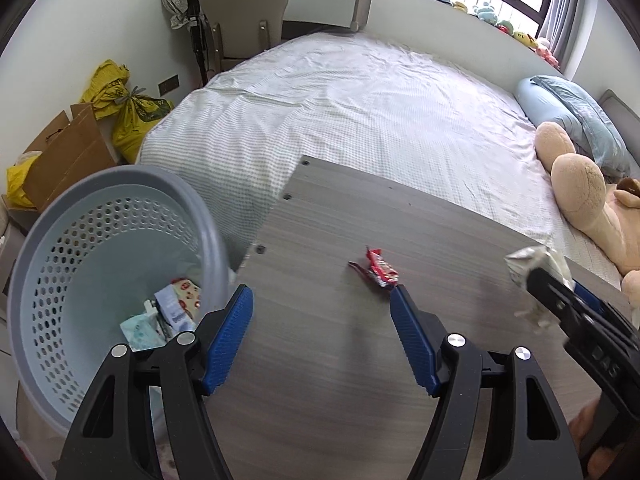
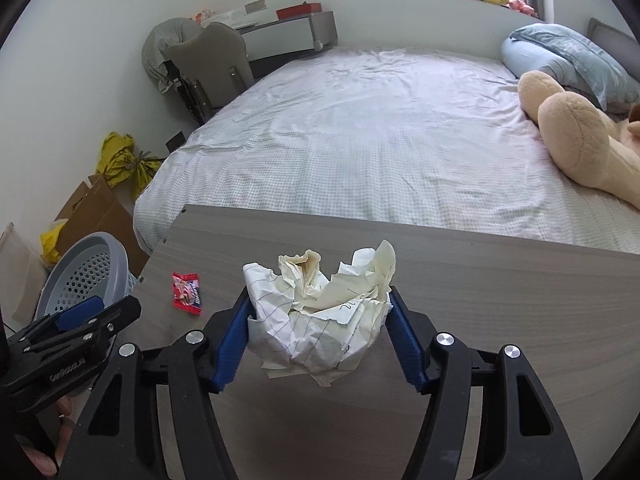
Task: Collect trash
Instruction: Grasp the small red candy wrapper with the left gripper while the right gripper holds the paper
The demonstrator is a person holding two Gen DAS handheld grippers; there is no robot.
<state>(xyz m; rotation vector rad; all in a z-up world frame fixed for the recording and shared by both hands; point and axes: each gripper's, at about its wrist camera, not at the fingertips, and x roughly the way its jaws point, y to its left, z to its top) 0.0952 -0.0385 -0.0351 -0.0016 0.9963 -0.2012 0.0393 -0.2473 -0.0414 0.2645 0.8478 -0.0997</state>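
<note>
A red candy wrapper [image 1: 378, 269] lies on the grey wood table [image 1: 340, 360], just beyond my open, empty left gripper [image 1: 322, 298]. It also shows in the right wrist view [image 2: 186, 293]. My right gripper [image 2: 318, 300] is shut on a crumpled ball of lined paper [image 2: 320, 312], held above the table; that paper shows at the right in the left wrist view [image 1: 534, 266]. A blue-grey perforated waste basket [image 1: 100, 264] stands left of the table with several bits of trash inside.
A bed with a white checked sheet [image 1: 360, 112] lies beyond the table, with a beige plush toy [image 1: 580, 188] and a blue pillow [image 1: 576, 116]. Cardboard [image 1: 68, 156] and yellow bags [image 1: 128, 120] sit by the wall. A chair [image 1: 240, 12] stands at the back.
</note>
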